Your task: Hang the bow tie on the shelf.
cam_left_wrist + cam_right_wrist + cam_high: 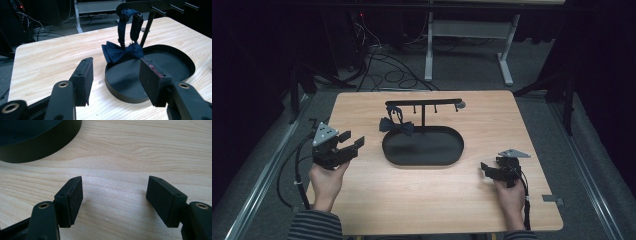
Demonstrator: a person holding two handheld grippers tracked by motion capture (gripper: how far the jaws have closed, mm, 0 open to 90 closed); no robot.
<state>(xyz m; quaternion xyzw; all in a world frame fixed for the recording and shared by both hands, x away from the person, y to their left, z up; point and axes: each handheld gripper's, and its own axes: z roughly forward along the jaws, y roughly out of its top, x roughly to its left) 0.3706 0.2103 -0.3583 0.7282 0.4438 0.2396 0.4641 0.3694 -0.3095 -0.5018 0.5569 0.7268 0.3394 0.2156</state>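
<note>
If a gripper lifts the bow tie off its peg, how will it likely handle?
Probably floppy: the bow tie hangs by a soft looped strap from a peg of the rack and sags onto the tray rim. It looks like light cloth. The loop may snag on the peg unless it is slid off the end.

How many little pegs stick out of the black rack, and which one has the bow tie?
4 pegs show in the high view: one holding the bow tie, then bare ones and along the rack's bar. More could be hidden.
</note>
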